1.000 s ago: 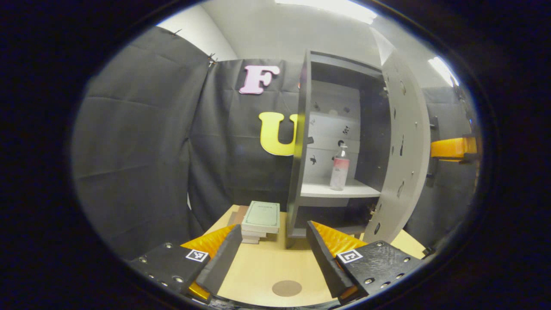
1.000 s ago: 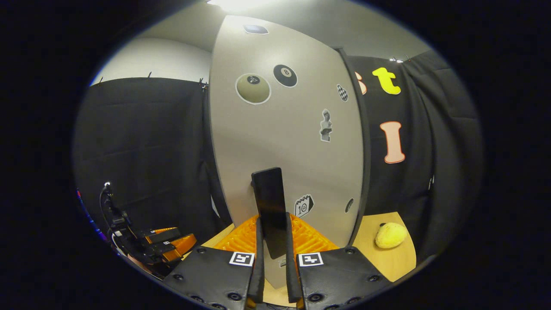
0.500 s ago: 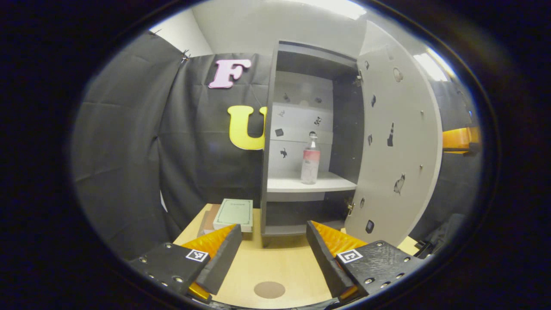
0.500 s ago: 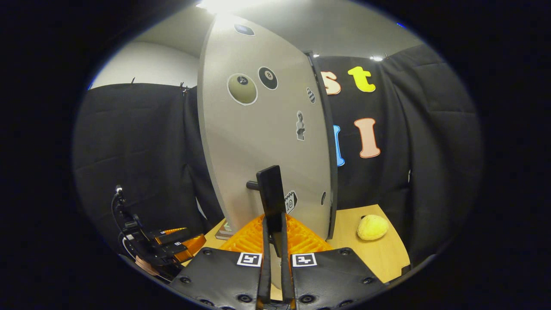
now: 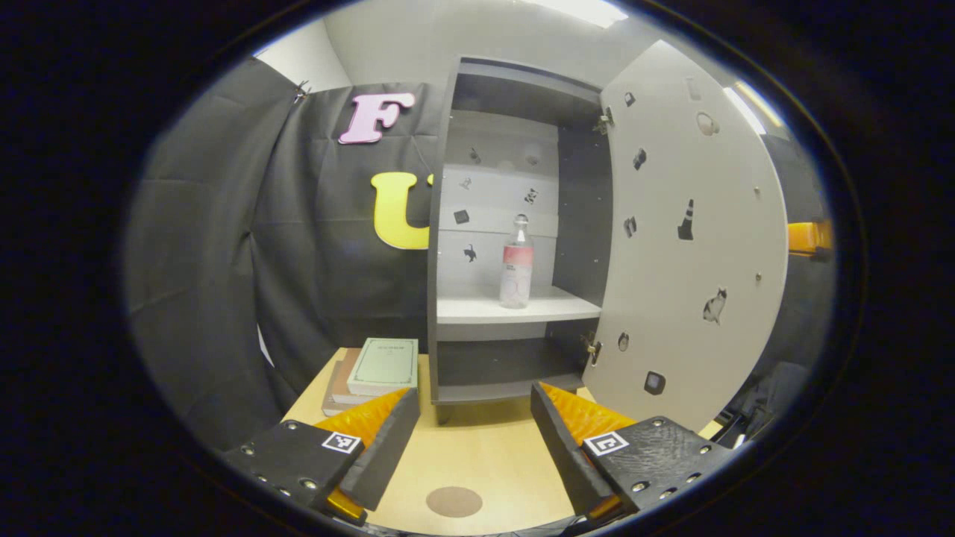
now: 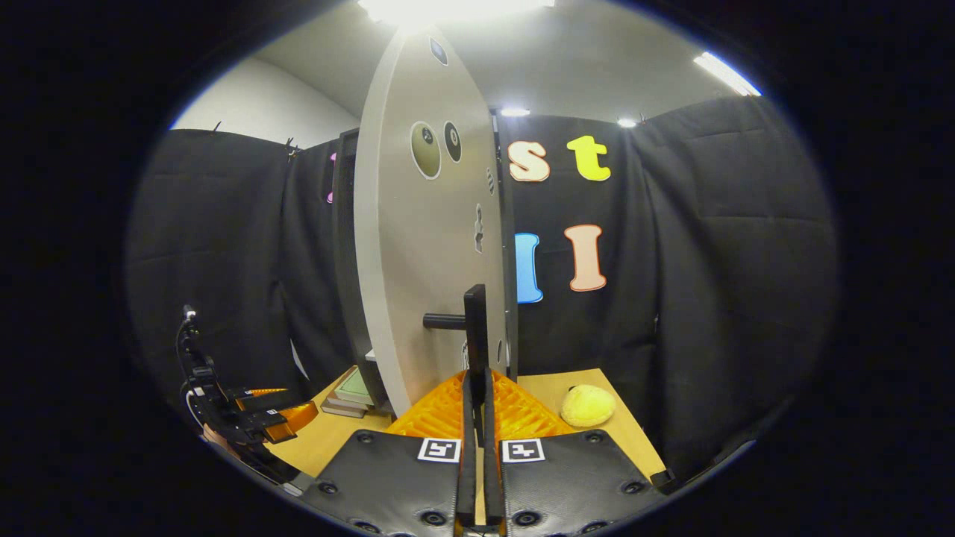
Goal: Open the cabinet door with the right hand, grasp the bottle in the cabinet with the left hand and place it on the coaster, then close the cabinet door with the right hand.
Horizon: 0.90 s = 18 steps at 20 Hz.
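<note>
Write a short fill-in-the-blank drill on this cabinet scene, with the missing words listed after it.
1. The bottle stands upright on the cabinet's ____ shelf.
2. The right hand-held gripper is shut on the door's ____.
3. The left hand-held gripper has its jaws ____.
4. On the table, the round brown coaster lies ____ the left hand-held gripper's fingers.

Missing words: upper; handle; open; between

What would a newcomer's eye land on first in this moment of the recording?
The cabinet stands wide open on the table, its door swung out to the side. A lone bottle stands upright on the shelf, straight ahead of the open left gripper. In the right gripper view, the right gripper is shut on the door's handle.
</note>
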Each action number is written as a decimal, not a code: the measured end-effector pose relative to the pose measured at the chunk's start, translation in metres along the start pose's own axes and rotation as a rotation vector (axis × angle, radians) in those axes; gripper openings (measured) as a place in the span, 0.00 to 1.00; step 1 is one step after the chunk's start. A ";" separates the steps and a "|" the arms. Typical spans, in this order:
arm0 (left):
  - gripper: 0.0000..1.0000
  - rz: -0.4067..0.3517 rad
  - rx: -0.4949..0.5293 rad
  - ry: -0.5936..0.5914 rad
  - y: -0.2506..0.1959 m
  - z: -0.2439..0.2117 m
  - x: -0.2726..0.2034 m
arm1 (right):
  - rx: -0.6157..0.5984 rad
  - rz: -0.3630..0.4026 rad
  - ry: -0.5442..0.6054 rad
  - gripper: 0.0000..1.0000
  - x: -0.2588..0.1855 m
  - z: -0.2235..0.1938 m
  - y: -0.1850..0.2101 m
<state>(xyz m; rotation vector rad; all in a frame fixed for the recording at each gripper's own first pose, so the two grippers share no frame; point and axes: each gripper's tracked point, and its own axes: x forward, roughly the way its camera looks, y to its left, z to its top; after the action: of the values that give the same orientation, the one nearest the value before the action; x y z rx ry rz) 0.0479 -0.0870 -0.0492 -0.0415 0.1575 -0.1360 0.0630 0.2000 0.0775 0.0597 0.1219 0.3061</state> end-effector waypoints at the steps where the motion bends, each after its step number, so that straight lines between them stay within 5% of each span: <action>1: 0.93 -0.007 0.004 0.006 -0.005 -0.001 0.003 | 0.008 -0.010 -0.005 0.06 0.000 -0.002 0.001; 9: 0.93 -0.064 0.002 0.034 -0.031 -0.014 0.018 | -0.013 -0.113 -0.027 0.06 0.006 0.004 -0.026; 12: 0.93 -0.075 -0.006 0.042 -0.034 -0.016 0.023 | 0.024 -0.102 -0.033 0.00 0.009 0.003 -0.021; 18: 0.93 -0.114 -0.010 0.077 -0.044 -0.018 0.046 | 0.079 -0.124 -0.034 0.06 0.004 0.002 -0.020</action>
<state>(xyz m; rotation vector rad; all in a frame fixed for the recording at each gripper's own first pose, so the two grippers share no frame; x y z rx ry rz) 0.0847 -0.1375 -0.0717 -0.0557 0.2324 -0.2508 0.0729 0.1821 0.0771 0.1352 0.1033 0.1765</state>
